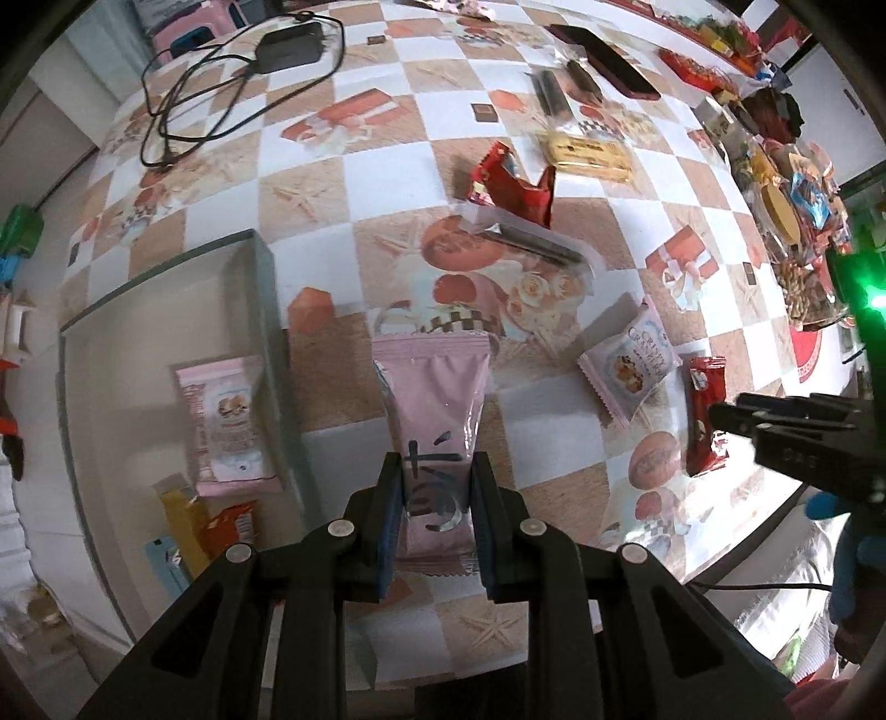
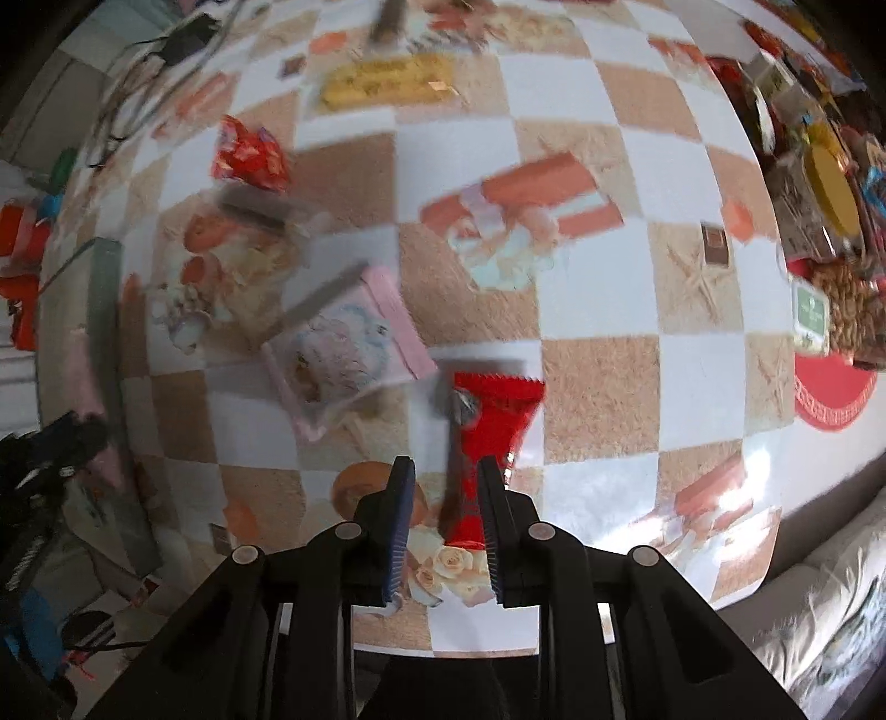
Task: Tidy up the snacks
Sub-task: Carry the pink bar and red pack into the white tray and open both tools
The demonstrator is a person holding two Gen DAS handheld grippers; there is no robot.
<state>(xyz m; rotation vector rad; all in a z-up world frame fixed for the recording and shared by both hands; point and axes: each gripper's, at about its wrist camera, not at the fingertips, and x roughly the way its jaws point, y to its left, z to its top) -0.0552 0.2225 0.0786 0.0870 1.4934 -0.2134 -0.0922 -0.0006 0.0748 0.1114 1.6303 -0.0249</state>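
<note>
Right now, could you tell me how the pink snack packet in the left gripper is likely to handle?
The pink snack packet is probably light and floppy: thin creased film standing beyond the left gripper. Its glossy surface may slip.

The small white snack packet [image 1: 631, 363] lying on the checkered surface [image 1: 387, 183] carries the words "CRISPY CRACKER". All other printing on the packets is too blurred to read.

Table: checkered tablecloth [image 1: 387, 183], white and tan squares printed with starfish, gift boxes, roses | Upper left, left wrist view: black power adapter [image 1: 290, 47] with looped cable [image 1: 188, 99] | Lower right, right wrist view: pale patterned sofa cushion [image 2: 819, 626] | Light: bright glare patch [image 2: 714, 493] on the cloth's lower right edge
</note>
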